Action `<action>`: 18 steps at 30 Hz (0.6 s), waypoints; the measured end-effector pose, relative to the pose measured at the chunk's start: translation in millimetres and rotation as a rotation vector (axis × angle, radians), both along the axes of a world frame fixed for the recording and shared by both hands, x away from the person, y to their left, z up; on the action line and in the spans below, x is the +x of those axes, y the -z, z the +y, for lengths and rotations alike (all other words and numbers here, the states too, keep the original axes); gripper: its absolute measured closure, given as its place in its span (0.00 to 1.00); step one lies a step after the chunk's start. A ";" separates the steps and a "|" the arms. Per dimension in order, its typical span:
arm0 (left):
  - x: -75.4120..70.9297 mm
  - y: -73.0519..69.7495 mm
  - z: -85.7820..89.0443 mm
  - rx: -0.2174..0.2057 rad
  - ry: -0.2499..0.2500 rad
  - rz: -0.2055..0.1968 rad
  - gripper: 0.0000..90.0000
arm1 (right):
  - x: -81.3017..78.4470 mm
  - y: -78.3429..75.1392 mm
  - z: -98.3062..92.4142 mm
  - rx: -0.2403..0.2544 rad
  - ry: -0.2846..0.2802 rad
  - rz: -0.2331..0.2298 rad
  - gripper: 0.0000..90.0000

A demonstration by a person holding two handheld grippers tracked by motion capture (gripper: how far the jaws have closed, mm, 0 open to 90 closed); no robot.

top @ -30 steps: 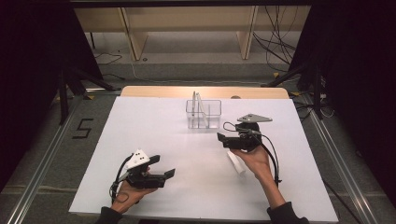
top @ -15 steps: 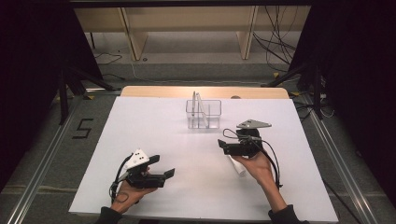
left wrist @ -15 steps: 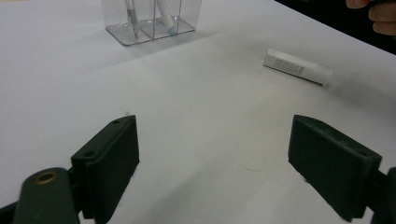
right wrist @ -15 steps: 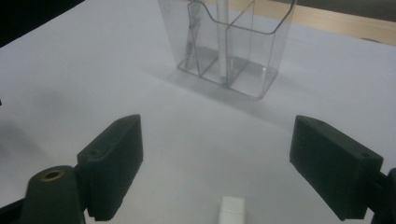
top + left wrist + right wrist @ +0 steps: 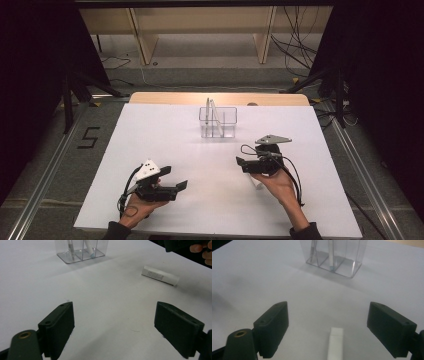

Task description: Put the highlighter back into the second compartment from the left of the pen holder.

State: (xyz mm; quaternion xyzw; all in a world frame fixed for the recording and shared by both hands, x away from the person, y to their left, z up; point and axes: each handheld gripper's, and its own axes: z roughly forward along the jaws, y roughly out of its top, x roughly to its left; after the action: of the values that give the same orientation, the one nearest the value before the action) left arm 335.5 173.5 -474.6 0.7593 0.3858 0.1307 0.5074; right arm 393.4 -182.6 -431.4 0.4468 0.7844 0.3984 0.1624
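Observation:
A clear plastic organizer (image 5: 217,122) with upright dividers stands at the far middle of the white table (image 5: 165,135); a pen and a white stick lean in its compartments (image 5: 80,250). A short white tube (image 5: 256,182) lies flat under my right hand. My right gripper (image 5: 242,165) hovers over the tube with its jaws spread wide. In the right gripper view the tube (image 5: 335,343) lies low between the open jaws (image 5: 328,315), with the organizer (image 5: 334,255) beyond. My left gripper (image 5: 175,178) rests near the front left, open and empty (image 5: 115,315); it sees the tube (image 5: 160,275) off to its right.
A wooden strip (image 5: 220,98) edges the table's far side, with shelving legs and cables on the floor behind. Dark curtains flank both sides. A "5" mark (image 5: 89,137) is on the floor at the left.
My right gripper has drawn back toward the near edge and now sits over the white tube. The left gripper has stayed put.

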 end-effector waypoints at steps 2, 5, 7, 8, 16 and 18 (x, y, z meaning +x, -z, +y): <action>0.3 0.0 0.3 0.001 -0.001 0.000 0.18 | -1.0 1.1 -0.3 -0.002 0.001 0.003 0.20; 0.1 -0.2 0.2 -0.003 -0.001 -0.002 0.18 | -3.2 2.3 -0.2 -0.010 0.003 0.013 0.20; -0.5 -0.5 0.3 -0.002 0.001 -0.002 0.18 | -4.9 3.5 0.1 -0.022 0.004 0.017 0.20; -0.4 -0.7 0.5 0.000 0.002 -0.003 0.18 | -5.7 4.2 0.0 -0.027 0.002 0.019 0.20; -0.6 -1.0 1.6 -0.011 -0.003 -0.001 0.18 | -12.9 8.4 -0.7 -0.049 0.007 0.042 0.20; -0.6 -0.8 1.4 -0.012 -0.005 0.000 0.18 | -14.7 9.4 -1.2 -0.052 0.007 0.043 0.20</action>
State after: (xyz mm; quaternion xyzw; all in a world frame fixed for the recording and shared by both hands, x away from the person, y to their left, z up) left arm 334.9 174.9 -473.8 0.7553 0.3883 0.1296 0.5117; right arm 378.7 -183.8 -440.8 0.4537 0.7960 0.3679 0.1586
